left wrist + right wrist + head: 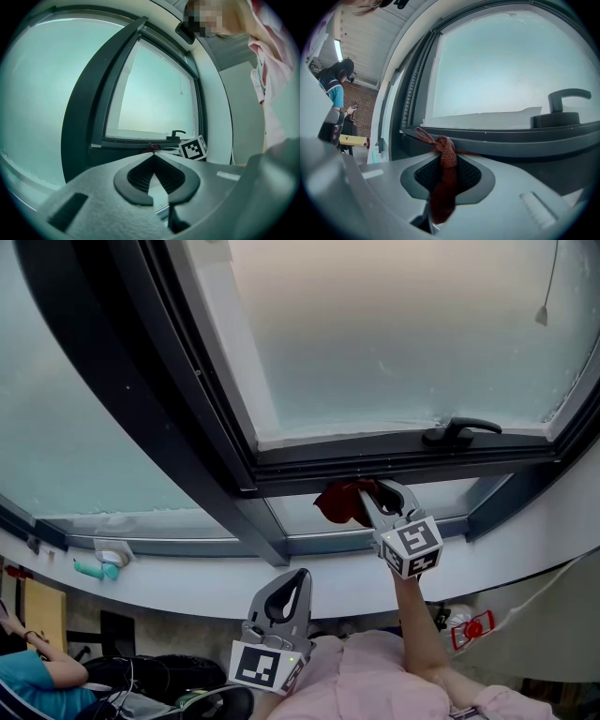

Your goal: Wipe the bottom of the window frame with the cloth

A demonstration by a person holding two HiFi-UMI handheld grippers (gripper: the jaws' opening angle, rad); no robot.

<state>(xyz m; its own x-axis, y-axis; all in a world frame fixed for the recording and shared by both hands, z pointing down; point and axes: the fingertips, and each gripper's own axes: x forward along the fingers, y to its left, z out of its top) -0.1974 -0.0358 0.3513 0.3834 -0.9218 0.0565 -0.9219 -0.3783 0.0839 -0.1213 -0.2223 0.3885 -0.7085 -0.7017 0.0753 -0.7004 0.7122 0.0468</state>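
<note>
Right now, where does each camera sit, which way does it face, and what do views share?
Head view: on the head, facing the frame; shows left gripper, right gripper, forearm.
Left gripper view: low, facing the frame over shut, empty jaws.
Right gripper view: at the frame, jaws shut on the cloth.
Shared: the handle.

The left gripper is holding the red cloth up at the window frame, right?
No. The right gripper holds the red cloth at the window frame; the right gripper view shows it pinched between the jaws. The left gripper is shut and empty.
</note>
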